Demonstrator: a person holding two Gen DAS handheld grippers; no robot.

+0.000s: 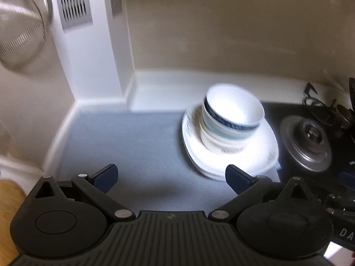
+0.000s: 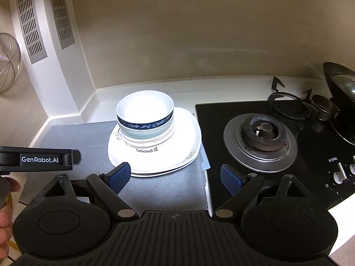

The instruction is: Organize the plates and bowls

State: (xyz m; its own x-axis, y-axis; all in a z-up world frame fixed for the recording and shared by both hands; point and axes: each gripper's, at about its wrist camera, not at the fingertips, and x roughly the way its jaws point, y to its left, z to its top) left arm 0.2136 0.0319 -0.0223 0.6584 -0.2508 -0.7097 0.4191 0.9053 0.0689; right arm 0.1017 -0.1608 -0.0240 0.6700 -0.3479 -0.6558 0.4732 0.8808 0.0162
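Two grippers: the left gripper (image 1: 170,178) and the right gripper (image 2: 175,178), both black with blue-padded fingers, each seen from its own wrist camera.
Left gripper state: jaws stand wide apart, nothing between them; the blue pads hang over the grey mat, near the front edge of the plates.
Right gripper state: jaws spread wide and empty; the left pad overlaps the front rim of the plates in the view, though contact cannot be told, and the right pad hangs over the black hob.
Bowls: a nested stack of white ceramic bowls (image 2: 145,119), the top one with a dark blue patterned band under its rim, a pale green-tinted one below it, and a lower one printed "Delicious".
Plates: a stack of white squarish ceramic plates with dark scroll ornament at the corners (image 2: 188,141); the bowls stand on top of them, toward the back.
Location of stack: on a grey fabric mat (image 2: 88,135) covering the white countertop, just left of the hob, near the wall corner.
Hob: a black glass gas hob (image 2: 310,146) with a round silver-ringed burner (image 2: 259,141); silver knobs at the right front edge.
Wall: beige, with two grey slotted vent grilles (image 2: 31,20) on a white column, and a round wire-mesh strainer (image 2: 7,62) hanging at the left.
Person: a hand (image 2: 5,219) shows at the left edge of the right wrist view.
Sharpness: the left wrist view is blurred.
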